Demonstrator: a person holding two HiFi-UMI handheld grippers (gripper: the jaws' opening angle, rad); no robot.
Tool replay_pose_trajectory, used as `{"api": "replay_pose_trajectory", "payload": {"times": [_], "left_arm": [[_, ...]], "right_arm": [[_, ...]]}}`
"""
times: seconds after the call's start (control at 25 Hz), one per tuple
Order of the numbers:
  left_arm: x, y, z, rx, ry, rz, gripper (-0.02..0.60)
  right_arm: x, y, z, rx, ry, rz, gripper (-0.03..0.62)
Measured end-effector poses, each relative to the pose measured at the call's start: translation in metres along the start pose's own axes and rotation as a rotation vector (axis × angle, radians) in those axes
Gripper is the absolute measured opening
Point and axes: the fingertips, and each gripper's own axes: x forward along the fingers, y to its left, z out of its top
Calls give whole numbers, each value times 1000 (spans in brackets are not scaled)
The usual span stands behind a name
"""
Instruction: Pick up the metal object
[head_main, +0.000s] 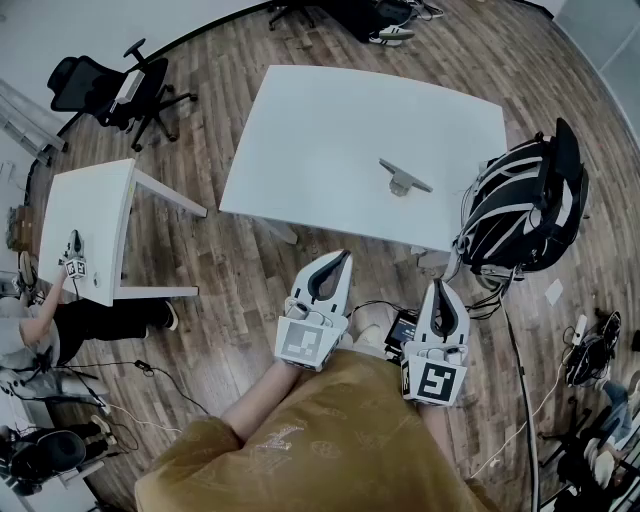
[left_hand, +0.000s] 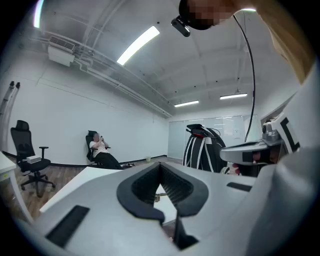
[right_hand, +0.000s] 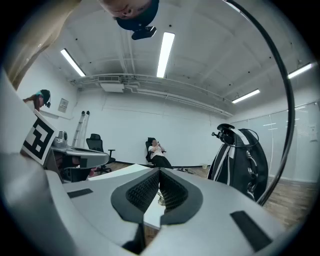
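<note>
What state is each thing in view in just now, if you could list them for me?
Metal object: lying on the white table, untouched.
Left gripper: jaws shut, empty, short of the table.
Right gripper: jaws shut, empty, short of the table.
Golf bag: standing upright by the table's right end.
Office chair: no one in it, apart from the table.

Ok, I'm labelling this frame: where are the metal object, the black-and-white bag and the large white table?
metal object (head_main: 403, 180), head view, where its bar meets the base.
black-and-white bag (head_main: 522, 212), head view, middle of its striped body.
white table (head_main: 330, 140), head view, bare top left of the metal object.
</note>
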Motion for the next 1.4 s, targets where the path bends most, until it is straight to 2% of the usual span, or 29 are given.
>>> {"api": "replay_pose_trajectory", "payload": {"times": [0.48, 0.68, 0.96, 1.4], "left_arm": [[11, 22, -6, 0, 29, -27, 6], [18, 31, -10, -3, 37, -53, 6], [24, 39, -15, 0, 58, -90, 6], [44, 36, -17, 23, 70, -91, 6]], "right_arm": [[21, 9, 0, -3, 15, -28, 9], [24, 11, 7, 12, -35, -55, 9], [28, 9, -5, 45, 5, -116, 9], [44, 1, -6, 40, 13, -132, 9]]}}
